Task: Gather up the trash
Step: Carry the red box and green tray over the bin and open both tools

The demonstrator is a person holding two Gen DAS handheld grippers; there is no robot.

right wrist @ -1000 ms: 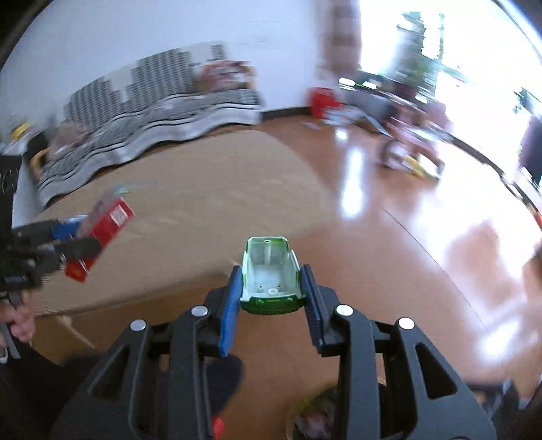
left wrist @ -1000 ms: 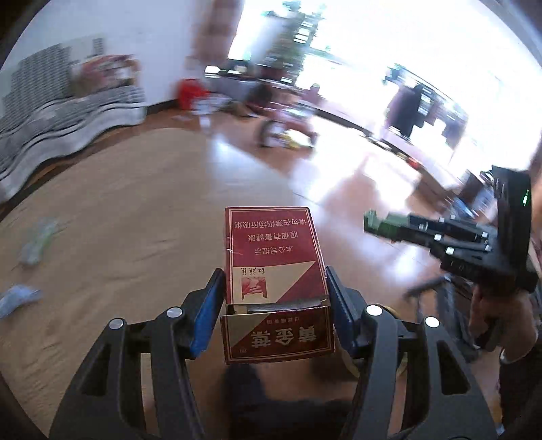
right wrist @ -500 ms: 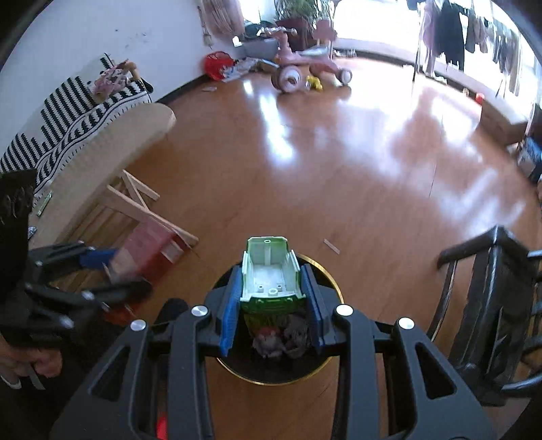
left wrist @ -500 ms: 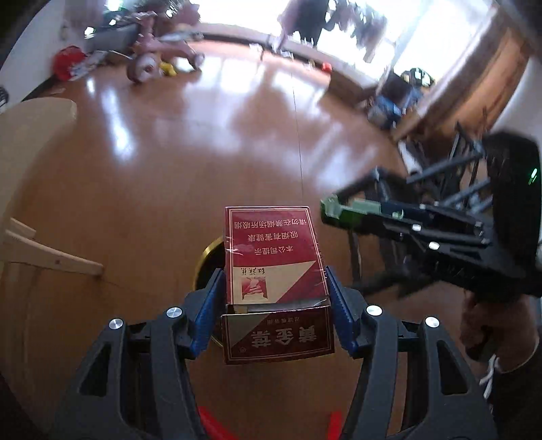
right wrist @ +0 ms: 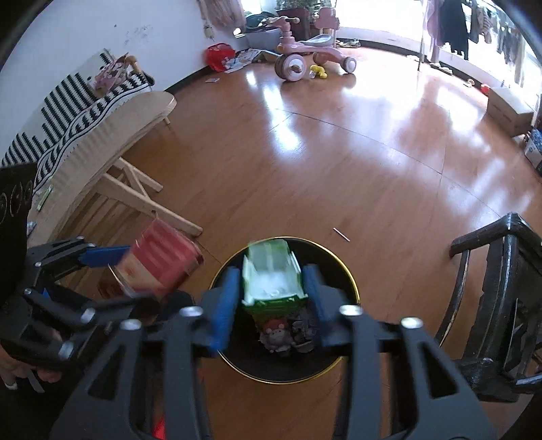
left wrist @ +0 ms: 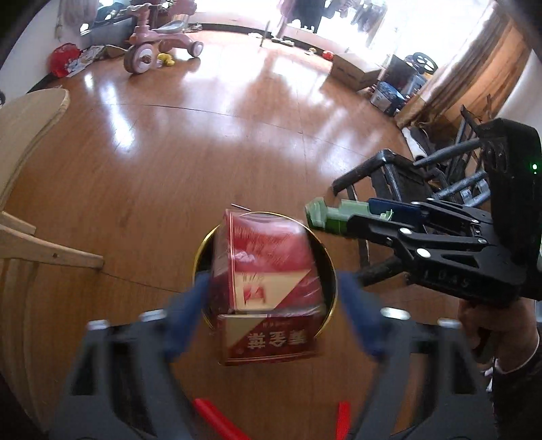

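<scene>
Both tools, left point(left wrist: 271, 298) and right point(right wrist: 271, 294), have just opened over the bin point(right wrist: 352, 281), freeing box point(left wrist: 264, 267) and carton point(right wrist: 272, 274); the box, off-centre, may clip the rim.

A glossy orange-brown wooden floor point(right wrist: 338, 162) fills the room, streaked with glare from bright windows point(left wrist: 338, 13) along the far side; a white wall point(right wrist: 101, 30) stands at the left. A black-and-white striped sofa point(right wrist: 67, 111) sits against it, beside a pale wooden table point(right wrist: 111, 142); a pink tricycle point(right wrist: 305, 57) is parked near the far wall — a dark chair point(right wrist: 498, 304) at the right.
</scene>
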